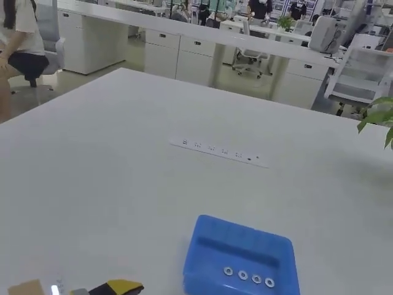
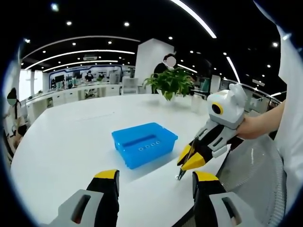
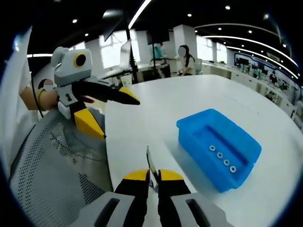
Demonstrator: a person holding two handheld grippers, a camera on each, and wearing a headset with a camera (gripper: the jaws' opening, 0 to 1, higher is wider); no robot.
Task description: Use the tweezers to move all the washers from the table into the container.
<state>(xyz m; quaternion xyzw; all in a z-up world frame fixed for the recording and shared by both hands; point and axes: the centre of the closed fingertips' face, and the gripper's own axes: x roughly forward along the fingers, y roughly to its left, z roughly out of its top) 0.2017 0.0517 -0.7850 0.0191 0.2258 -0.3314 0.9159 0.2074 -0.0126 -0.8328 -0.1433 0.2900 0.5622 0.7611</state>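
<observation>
A blue container point(image 1: 212, 246) sits on the white table near its front edge, with a row of several silver washers point(image 1: 249, 276) inside. My right gripper point(image 3: 152, 177) is shut on thin metal tweezers point(image 3: 148, 163), which point up over the table to the left of the container point(image 3: 236, 165) and its washers point(image 3: 221, 156). In the left gripper view, my left gripper point(image 2: 156, 182) stands open with nothing in it. Beyond it are the container point(image 2: 123, 142) and the right gripper holding the tweezers point(image 2: 182, 172) tip-down at the table. A gripper's yellow and black tip point(image 1: 116, 287) shows at the head view's bottom edge.
A white power strip point(image 1: 218, 152) lies across the middle of the table. A potted plant point(image 2: 170, 82) stands at the far side. A mesh chair back point(image 3: 52, 161) is beside the table edge. People sit at desks far behind.
</observation>
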